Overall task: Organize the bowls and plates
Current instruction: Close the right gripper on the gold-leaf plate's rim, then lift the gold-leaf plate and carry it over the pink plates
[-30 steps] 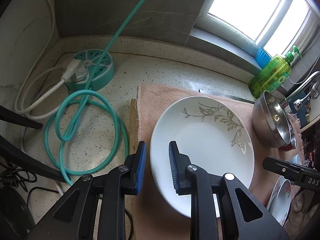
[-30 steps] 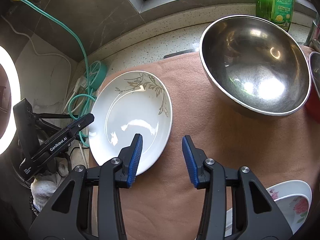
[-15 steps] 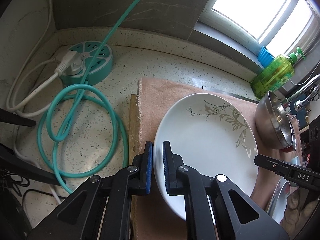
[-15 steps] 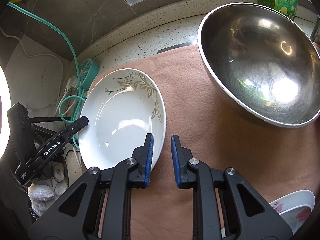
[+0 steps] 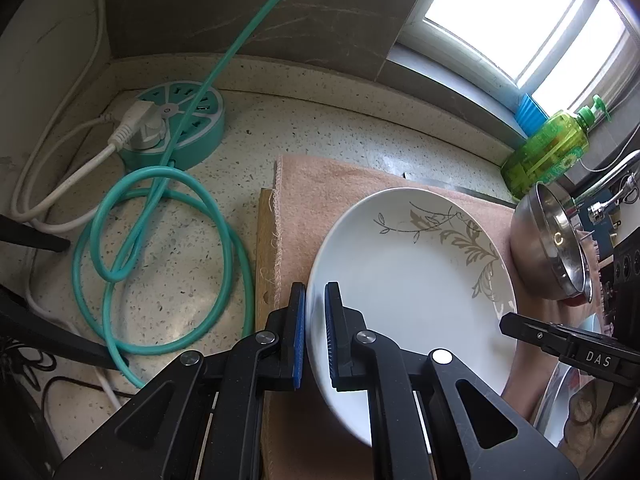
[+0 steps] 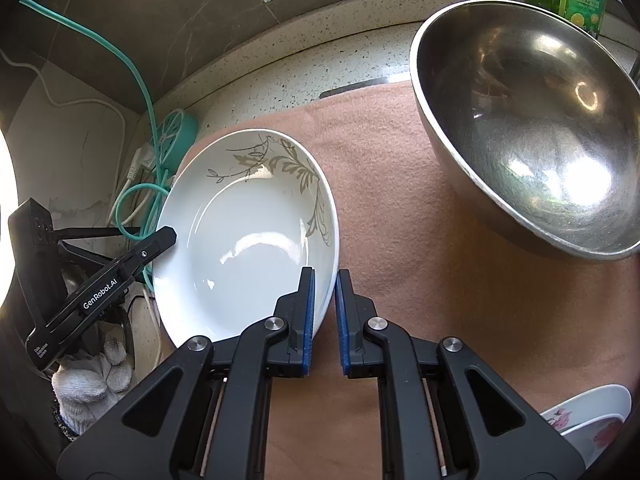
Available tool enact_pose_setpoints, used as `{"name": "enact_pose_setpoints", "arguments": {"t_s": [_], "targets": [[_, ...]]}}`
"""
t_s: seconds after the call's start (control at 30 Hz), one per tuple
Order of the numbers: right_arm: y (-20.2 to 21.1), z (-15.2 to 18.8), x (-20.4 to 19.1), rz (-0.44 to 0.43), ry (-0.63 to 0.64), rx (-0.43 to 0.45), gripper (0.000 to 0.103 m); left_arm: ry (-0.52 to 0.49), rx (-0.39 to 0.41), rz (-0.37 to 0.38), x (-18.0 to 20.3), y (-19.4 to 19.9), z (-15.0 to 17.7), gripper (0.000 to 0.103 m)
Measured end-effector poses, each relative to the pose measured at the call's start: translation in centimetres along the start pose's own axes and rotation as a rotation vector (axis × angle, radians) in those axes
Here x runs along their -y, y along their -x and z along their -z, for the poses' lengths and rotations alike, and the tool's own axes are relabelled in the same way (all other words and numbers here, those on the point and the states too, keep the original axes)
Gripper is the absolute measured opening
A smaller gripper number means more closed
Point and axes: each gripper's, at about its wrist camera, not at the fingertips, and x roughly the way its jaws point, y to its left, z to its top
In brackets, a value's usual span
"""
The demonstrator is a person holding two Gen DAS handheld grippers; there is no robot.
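A white plate with a grey leaf pattern is held tilted over the pink cloth. My left gripper is shut on the plate's left rim. My right gripper is shut on the plate's right rim. A large steel bowl stands on the cloth to the right, also seen in the left wrist view. A floral white bowl shows at the bottom right corner.
A teal round power strip with a white plug and a looped teal cable lie on the speckled counter to the left. A green soap bottle stands by the window sill. A wooden board edge lies under the cloth.
Both grippers closed onto opposite rims of the leaf-pattern plate, and the plate has tipped up off the cloth.
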Motion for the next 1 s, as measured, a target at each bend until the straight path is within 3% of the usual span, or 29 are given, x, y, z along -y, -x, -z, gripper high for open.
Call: {"name": "enact_pose_setpoints", "arguments": {"t_s": [0.5, 0.77, 1.0], "targets": [[1.8, 2.2, 0.1, -0.008, 0.025, -0.006, 0.010, -0.002, 0.014, -0.011, 0.8, 2.8, 2.5, 0.008], [3.0, 3.3, 0.2, 0.011, 0.055, -0.002, 0.010, 0.054, -0.025, 0.014, 0.7, 2.8, 5.1, 0.008], [4.3, 4.1, 0.5, -0.005, 0.056, 0.006, 0.011, 0.081, 0.001, 0.023, 1.6, 4.5, 6.1, 0.008]]}}
